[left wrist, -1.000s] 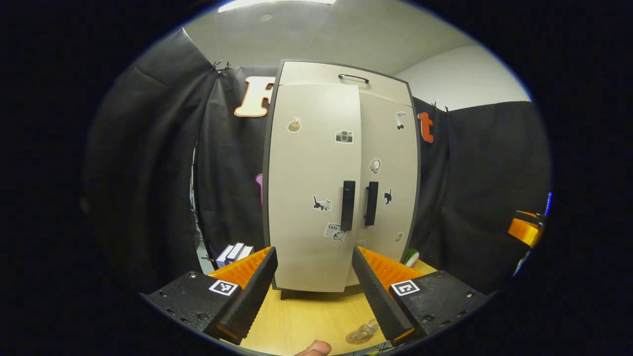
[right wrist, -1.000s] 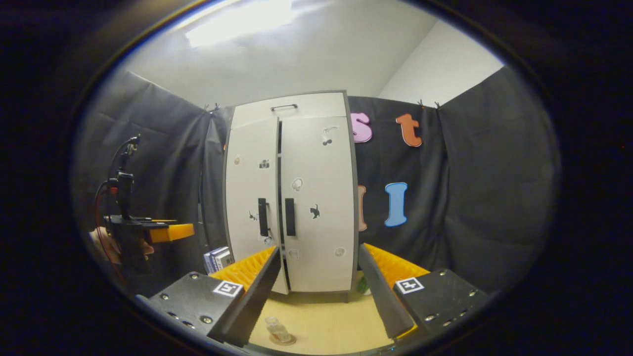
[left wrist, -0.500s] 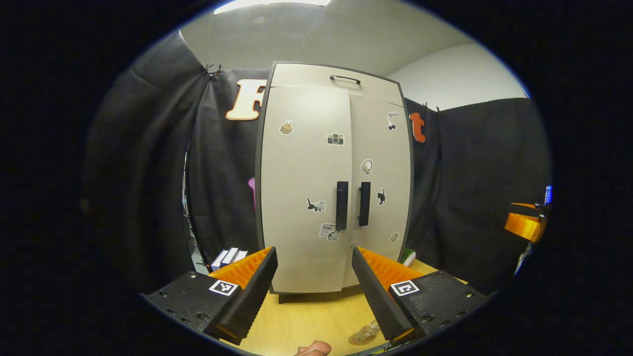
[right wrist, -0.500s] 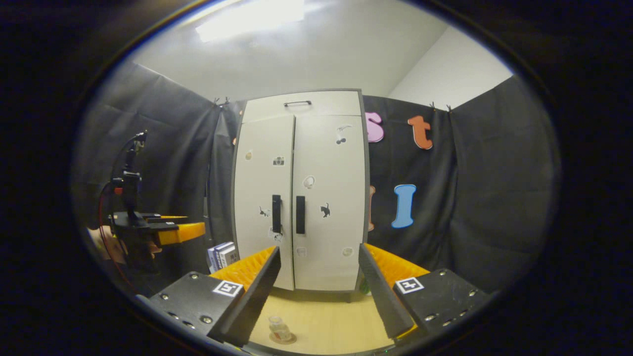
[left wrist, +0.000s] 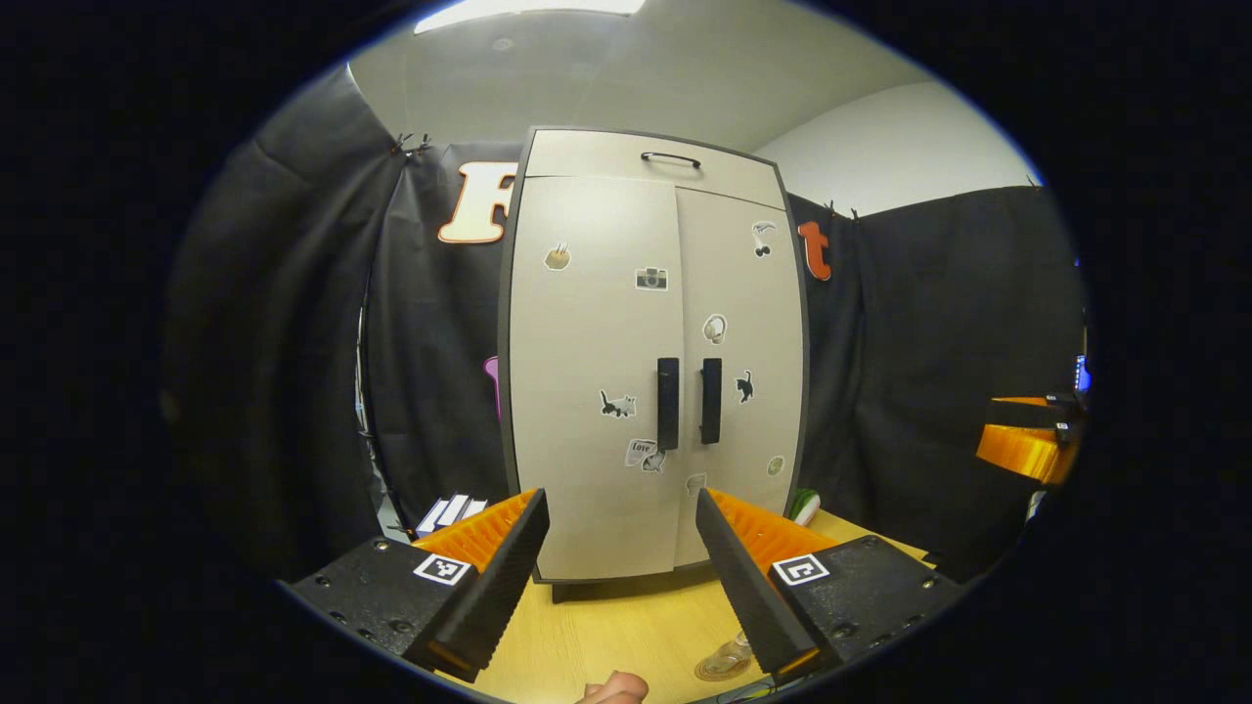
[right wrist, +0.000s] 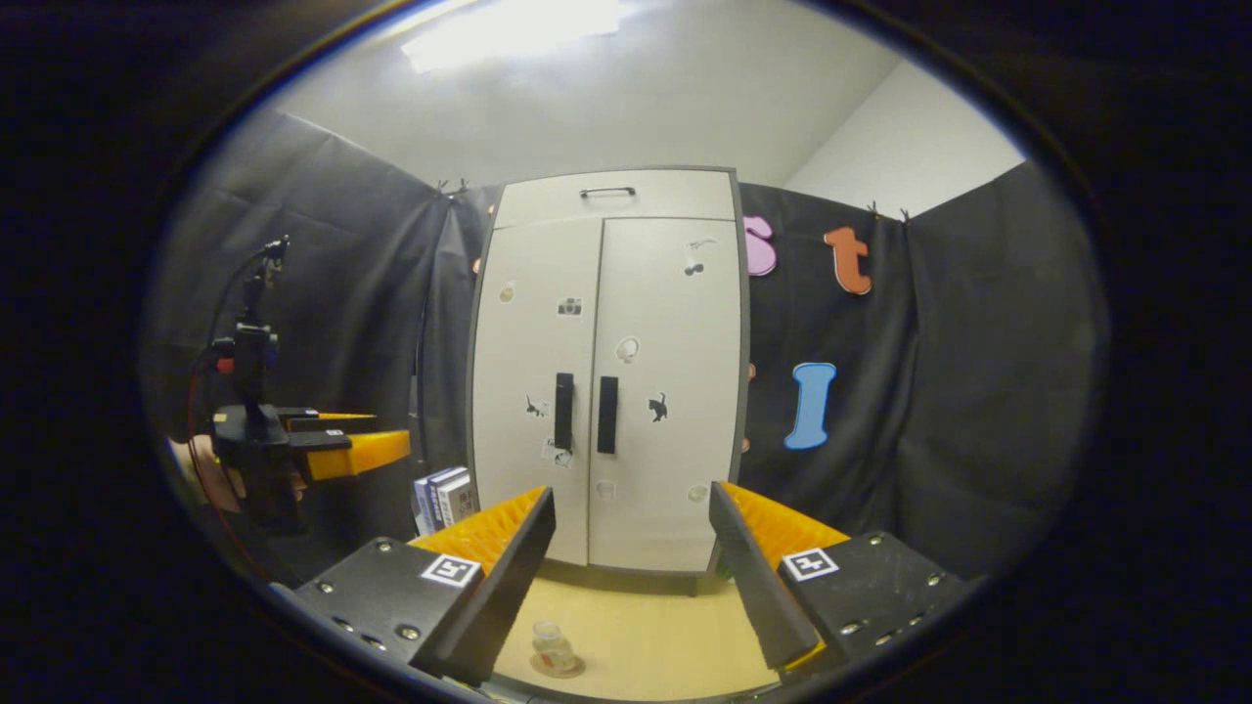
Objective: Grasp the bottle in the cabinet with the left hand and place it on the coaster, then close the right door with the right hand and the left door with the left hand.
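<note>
I hold both claws, left [left wrist: 618,567] and right [right wrist: 634,572], apart and empty, clear of the cabinet [right wrist: 606,372] because its two doors sit flush. The bottle [right wrist: 550,645] stands on its coaster [right wrist: 558,667] on the near counter [right wrist: 646,626], so I judge the task finished.

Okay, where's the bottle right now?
The bottle stands on the coaster on the wooden table in front of the closed cabinet, low in the right gripper view beside that tool's left finger.
</note>
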A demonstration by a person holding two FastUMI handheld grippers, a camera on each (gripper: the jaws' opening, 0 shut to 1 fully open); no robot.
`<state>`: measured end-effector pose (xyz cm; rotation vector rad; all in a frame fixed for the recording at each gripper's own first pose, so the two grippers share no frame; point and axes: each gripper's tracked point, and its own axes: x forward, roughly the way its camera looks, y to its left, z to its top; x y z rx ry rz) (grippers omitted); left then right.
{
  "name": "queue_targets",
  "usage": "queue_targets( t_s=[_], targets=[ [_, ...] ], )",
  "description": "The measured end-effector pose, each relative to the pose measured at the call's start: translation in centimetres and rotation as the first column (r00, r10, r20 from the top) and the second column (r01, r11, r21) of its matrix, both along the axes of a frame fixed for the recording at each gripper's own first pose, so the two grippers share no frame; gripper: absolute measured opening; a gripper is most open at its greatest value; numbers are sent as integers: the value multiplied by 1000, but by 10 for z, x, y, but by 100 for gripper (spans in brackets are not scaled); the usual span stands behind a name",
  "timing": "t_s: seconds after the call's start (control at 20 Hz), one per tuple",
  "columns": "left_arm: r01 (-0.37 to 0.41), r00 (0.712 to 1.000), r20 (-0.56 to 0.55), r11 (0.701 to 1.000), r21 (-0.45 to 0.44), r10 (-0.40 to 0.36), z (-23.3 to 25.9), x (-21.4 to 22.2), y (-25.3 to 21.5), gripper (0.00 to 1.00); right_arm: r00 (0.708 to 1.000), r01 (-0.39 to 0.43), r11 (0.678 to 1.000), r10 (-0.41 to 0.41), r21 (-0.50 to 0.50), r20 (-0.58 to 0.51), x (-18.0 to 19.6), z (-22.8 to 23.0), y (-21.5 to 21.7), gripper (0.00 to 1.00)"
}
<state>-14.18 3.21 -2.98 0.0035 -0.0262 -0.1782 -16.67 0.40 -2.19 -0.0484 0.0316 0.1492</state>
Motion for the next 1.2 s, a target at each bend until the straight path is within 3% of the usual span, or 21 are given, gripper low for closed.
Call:
queue_targets(
  t_s=[0.4,0.45,1.2],
  targets=[
    [5,1000,-3,1000,-4,-5,-2,3,-3,96,1000,-22,1000,22,1,14,6,0,14,94],
    [5,1000,-6,1000,-4,-5,-4,4,-4,96,1000,-26,1000,26,0,10,6,-2,15,97],
    [46,999,-1,999,-20,-46,0,16,-25,96,998,-1,1000,0,5,57,5,11,9,96]
  ],
)
